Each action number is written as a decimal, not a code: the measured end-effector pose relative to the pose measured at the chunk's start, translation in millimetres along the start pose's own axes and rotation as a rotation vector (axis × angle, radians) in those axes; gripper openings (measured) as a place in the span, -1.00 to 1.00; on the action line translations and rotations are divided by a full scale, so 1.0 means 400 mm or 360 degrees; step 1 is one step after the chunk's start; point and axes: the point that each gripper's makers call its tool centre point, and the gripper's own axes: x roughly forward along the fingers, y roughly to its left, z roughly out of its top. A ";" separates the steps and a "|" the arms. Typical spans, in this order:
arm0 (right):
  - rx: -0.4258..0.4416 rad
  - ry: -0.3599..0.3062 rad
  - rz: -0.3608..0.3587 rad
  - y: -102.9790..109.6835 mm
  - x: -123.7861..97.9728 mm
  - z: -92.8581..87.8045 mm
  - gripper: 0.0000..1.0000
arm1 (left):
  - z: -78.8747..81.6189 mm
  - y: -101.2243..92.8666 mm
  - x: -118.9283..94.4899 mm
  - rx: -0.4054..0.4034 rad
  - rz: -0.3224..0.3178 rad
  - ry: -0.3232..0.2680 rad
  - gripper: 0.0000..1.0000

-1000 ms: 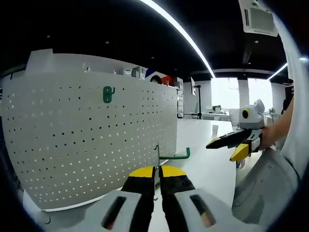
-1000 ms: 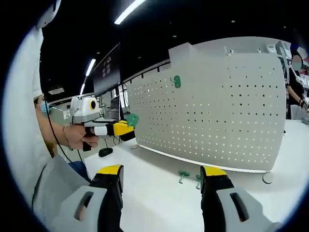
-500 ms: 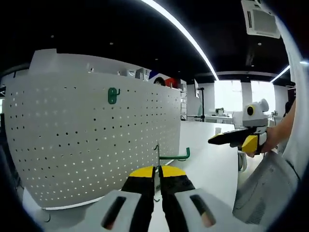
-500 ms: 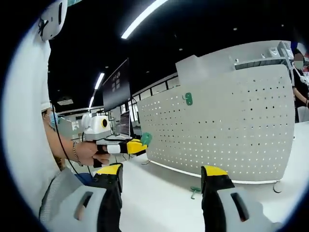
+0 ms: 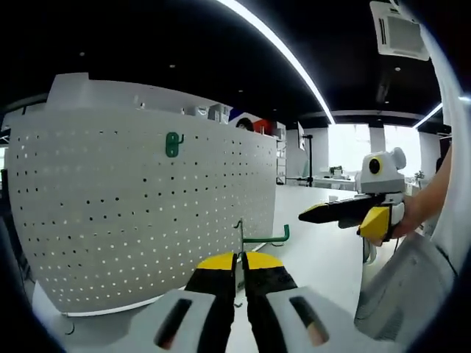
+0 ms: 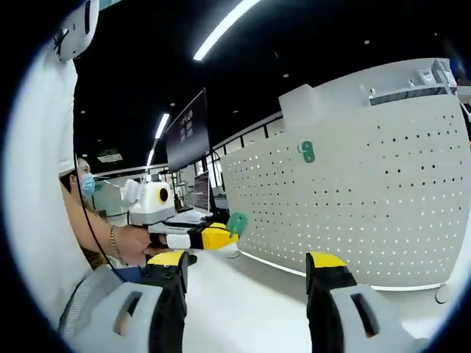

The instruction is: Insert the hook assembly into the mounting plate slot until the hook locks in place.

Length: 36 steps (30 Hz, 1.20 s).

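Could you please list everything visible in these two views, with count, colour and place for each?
Pegboard: one, white, perforated, standing upright on the table, ahead of both tongs.
Mounted hook: one, green, high on the pegboard face.
Held hook: one, green, gripped at the left tongs' tips, not yet in the pegboard.
Table: one, white, under the pegboard.
Ceiling lights: long white strips overhead.
Monitor: one, dark, behind the left tongs in the right gripper view.
Left tongs: black and yellow, shut on the held hook.
Right tongs: black and yellow, open, empty.
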 end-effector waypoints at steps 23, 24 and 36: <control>0.0061 -0.0064 0.0128 0.044 0.126 0.029 0.23 | 0.009 0.010 -0.004 -0.0029 0.0023 -0.0020 -0.93; 0.0055 -0.0059 0.0131 0.046 0.129 0.029 0.22 | 0.010 0.010 -0.004 -0.0031 0.0023 -0.0021 -0.93; 0.0124 -0.0085 0.0119 0.044 0.154 0.047 -0.08 | 0.013 0.015 -0.007 -0.0039 0.0038 -0.0031 -0.93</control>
